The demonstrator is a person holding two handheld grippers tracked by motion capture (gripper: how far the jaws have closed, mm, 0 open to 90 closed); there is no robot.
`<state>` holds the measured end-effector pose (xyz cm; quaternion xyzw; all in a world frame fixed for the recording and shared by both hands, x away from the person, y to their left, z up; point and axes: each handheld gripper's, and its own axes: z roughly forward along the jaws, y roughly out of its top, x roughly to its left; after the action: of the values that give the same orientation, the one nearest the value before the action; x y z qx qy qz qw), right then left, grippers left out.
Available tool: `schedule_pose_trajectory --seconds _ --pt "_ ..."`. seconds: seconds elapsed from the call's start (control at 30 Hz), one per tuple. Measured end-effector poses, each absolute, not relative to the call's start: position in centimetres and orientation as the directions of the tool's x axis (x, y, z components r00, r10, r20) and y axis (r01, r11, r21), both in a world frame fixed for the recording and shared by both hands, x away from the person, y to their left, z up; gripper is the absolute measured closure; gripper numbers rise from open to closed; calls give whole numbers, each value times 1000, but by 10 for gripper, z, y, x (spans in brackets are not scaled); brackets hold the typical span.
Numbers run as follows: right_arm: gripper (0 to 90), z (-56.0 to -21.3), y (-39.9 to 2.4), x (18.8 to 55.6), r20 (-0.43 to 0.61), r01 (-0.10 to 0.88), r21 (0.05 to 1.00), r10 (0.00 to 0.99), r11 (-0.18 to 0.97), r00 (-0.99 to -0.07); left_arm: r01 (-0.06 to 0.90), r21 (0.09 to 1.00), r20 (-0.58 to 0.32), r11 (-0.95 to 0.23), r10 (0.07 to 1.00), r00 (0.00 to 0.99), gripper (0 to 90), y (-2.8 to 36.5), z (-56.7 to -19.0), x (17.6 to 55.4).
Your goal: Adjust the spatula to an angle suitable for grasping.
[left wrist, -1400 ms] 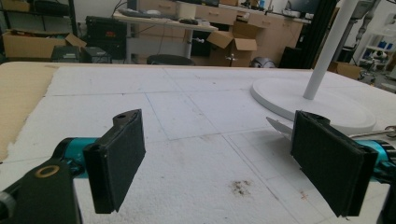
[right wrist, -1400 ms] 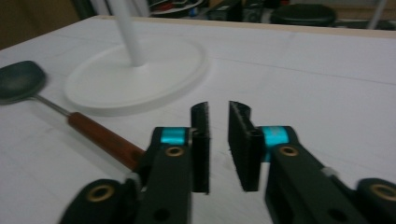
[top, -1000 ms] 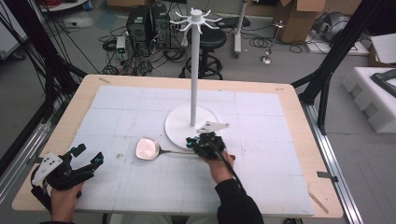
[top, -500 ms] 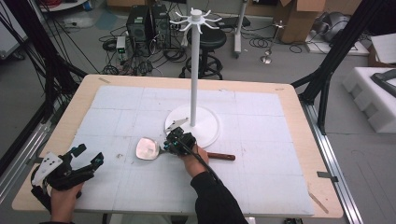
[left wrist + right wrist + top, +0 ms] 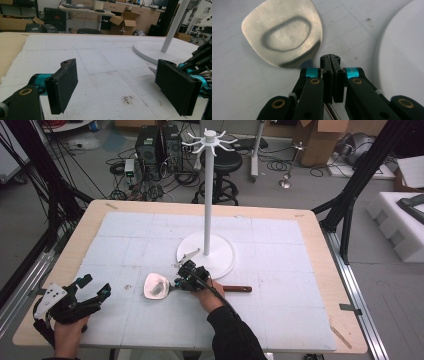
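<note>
A metal spatula lies flat on the white foam mat, its blade (image 5: 156, 286) to the left and its brown wooden handle (image 5: 237, 289) to the right. My right gripper (image 5: 182, 282) sits low over the thin neck just right of the blade. In the right gripper view its jaws (image 5: 333, 60) are shut pad to pad, the blade (image 5: 284, 32) lies just ahead, and the thin shaft runs beneath them; whether they pinch it I cannot tell. My left gripper (image 5: 95, 285) rests at the front left, open (image 5: 116, 80), with nothing between its pads.
A tall white hook stand (image 5: 206, 195) rises from a round white base (image 5: 220, 257) just behind the right gripper; the base (image 5: 155, 50) also shows in the left gripper view. The foam mat (image 5: 280, 310) covers a wooden table (image 5: 325, 240). Cables and boxes lie on the floor beyond.
My right gripper has slid left along the spatula, from near the stand's base to the neck beside the blade. The spatula and the left gripper have stayed put.
</note>
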<state>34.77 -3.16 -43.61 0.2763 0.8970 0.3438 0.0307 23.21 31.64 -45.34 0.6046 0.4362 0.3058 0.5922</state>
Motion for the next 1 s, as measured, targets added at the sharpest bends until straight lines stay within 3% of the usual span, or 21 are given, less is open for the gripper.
schedule_pose_trajectory --seconds 0.3,0.5,0.63,0.67,0.7,0.73,0.8,1.0 --pt "897 -436 -37 323 178 433 623 421 652 -889 165 983 -146 81 890 432 187 316 -453 232" --pt "896 -432 -51 315 154 412 677 430 610 -889 161 984 -144 80 890 434 190 316 -453 232" --pt "897 -422 -93 314 112 408 759 516 507 -849 160 984 -141 78 890 434 191 316 -453 232" --pt "897 -417 -129 314 91 428 791 608 437 -789 159 984 -141 78 890 433 191 316 -453 231" --pt "897 -417 -129 314 91 428 791 608 437 -789 159 984 -141 78 890 433 192 316 -453 231" --pt "897 -418 -164 313 78 455 803 687 386 -722 157 985 -138 76 891 433 193 316 -453 231" --pt "897 -420 -190 309 95 499 790 733 357 -673 157 985 -138 76 891 433 193 315 -453 231" --pt "897 -428 -236 288 136 537 783 758 312 -638 163 984 -142 78 892 430 194 316 -453 232"
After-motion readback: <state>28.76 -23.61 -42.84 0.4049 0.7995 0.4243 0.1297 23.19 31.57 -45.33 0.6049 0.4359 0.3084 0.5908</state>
